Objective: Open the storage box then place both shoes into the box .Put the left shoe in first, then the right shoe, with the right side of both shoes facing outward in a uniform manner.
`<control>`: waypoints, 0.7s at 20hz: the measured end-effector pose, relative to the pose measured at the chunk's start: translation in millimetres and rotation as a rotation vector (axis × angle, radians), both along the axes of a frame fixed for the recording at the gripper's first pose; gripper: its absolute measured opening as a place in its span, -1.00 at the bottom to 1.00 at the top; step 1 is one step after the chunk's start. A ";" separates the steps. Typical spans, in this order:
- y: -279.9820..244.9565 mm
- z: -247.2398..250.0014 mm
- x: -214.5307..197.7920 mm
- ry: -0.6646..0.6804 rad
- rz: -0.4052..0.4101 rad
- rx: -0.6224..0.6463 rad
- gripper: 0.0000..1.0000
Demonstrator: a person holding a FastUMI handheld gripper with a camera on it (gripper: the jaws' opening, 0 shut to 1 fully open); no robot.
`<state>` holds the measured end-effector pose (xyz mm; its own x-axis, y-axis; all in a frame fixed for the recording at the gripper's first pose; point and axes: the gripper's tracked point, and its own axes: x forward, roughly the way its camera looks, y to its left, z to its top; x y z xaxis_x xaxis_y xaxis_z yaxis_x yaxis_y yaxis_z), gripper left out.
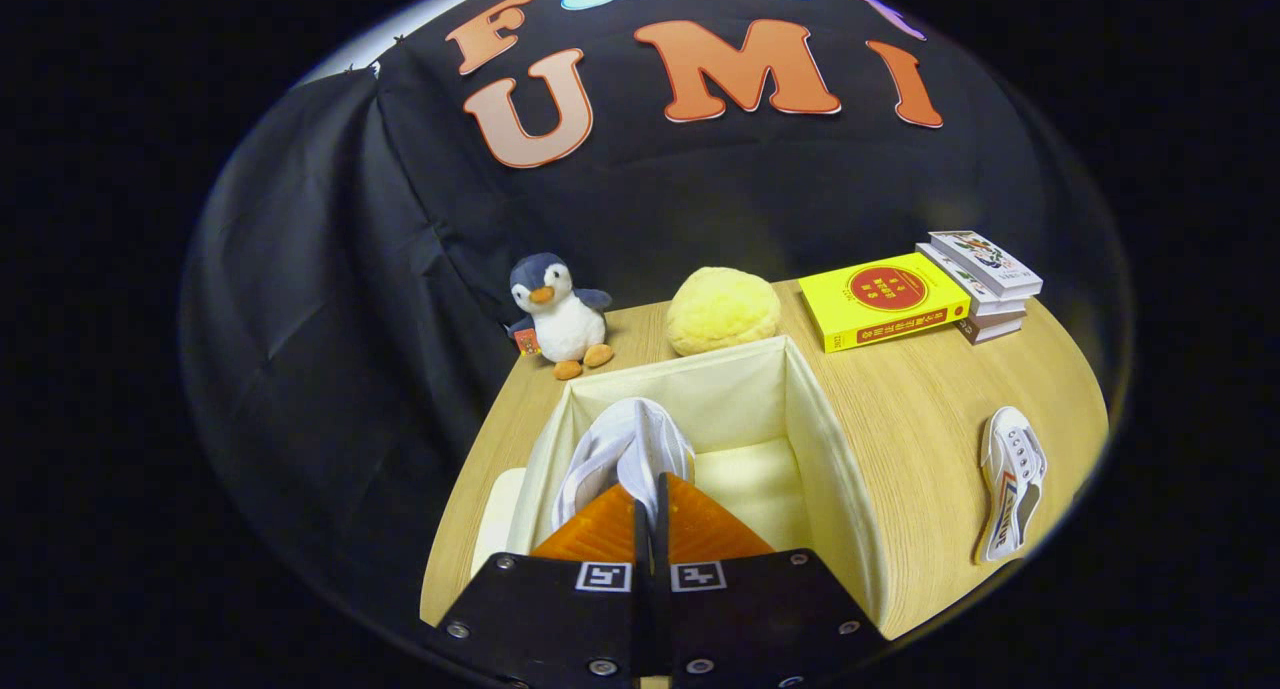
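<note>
The gripper (651,484) was closed on a white shoe (625,449), both fingers pinching it, and held it inside the open cream box (830,449) toward its left side. The second shoe (1010,481) lay on the wooden table (920,409), right of the box. Beyond the box sat a penguin (558,314), a yellow plush (722,310) and books (920,294).

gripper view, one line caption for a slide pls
Gripper shut on a white shoe over the open storage box, second shoe lying on the table.
</note>
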<state>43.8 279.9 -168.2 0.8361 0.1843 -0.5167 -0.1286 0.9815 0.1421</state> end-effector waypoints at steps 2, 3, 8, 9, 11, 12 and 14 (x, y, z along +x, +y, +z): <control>5.0 -10.5 5.9 0.008 -0.013 -0.004 -1.00; 6.1 -15.1 7.2 0.014 -0.018 -0.005 -1.00; 12.6 -23.4 15.0 -0.001 -0.037 0.002 -0.94; 10.5 -26.0 14.5 0.009 -0.041 -0.006 -0.95; 10.3 -35.4 7.1 0.068 -0.032 -0.027 -0.86; 14.2 -32.5 8.6 0.055 -0.024 -0.019 -0.57; 4.4 -10.4 11.1 -0.013 -0.036 -0.059 0.49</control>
<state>54.9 284.3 -178.5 0.8483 0.1231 -0.5150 -0.0942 0.9922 0.0820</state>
